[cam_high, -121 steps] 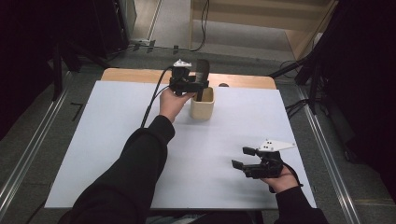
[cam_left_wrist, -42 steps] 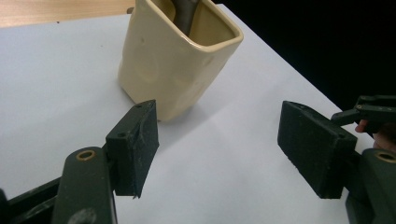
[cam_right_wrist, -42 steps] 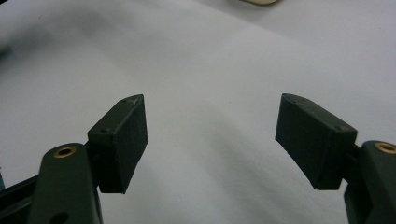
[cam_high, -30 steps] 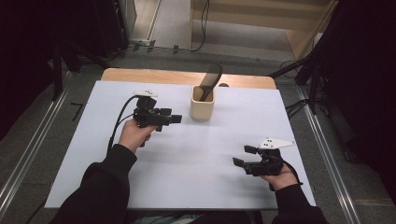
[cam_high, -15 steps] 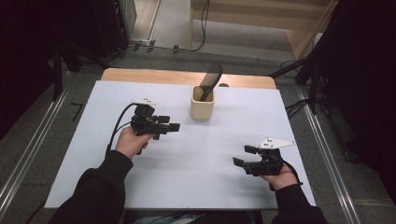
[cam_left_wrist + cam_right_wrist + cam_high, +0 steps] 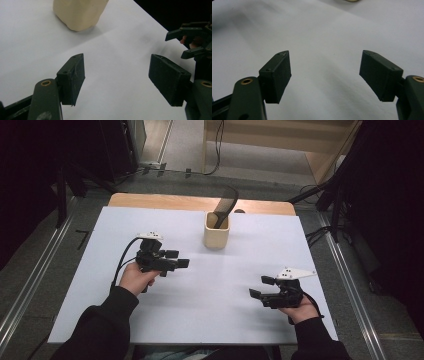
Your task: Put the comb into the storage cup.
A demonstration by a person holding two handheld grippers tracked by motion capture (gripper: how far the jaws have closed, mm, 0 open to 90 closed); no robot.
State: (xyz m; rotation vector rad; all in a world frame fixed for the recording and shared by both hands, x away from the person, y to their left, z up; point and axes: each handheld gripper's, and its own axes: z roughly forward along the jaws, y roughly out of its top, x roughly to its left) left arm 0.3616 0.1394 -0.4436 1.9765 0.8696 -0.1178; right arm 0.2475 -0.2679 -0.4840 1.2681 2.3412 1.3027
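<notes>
The cup [image 6: 216,230] stands upright on the far middle of the white table [image 6: 250,270], just before the bare wooden strip at the far edge. A dark utensil [image 6: 226,205] stands in it, handle end down inside the cup, its broad end rising clear of the rim and leaning away to the right. Its long axis is therefore steep, tilted up and back, not flat on the table.

The left gripper [image 6: 179,259] is held above the table to the left of the cup and nearer the person. Its jaws stand wide apart with nothing between them, and they point rightward, across the front of the cup and not at it. In the left gripper view the base of the cup [image 6: 78,12] sits at the top, beyond the parted jaws.

The right gripper [image 6: 260,286] hangs near the right front corner, released as well; its own view shows bare table between the jaws. It lies well apart from the cup.

Judgement: the utensil appears lodged in the cup, with neither gripper touching it. The left gripper is the nearer of the two. Any approach to the cup from there runs forward and to the right, and a grasp on the utensil would have to come from above the rim, along the leaning axis.
</notes>
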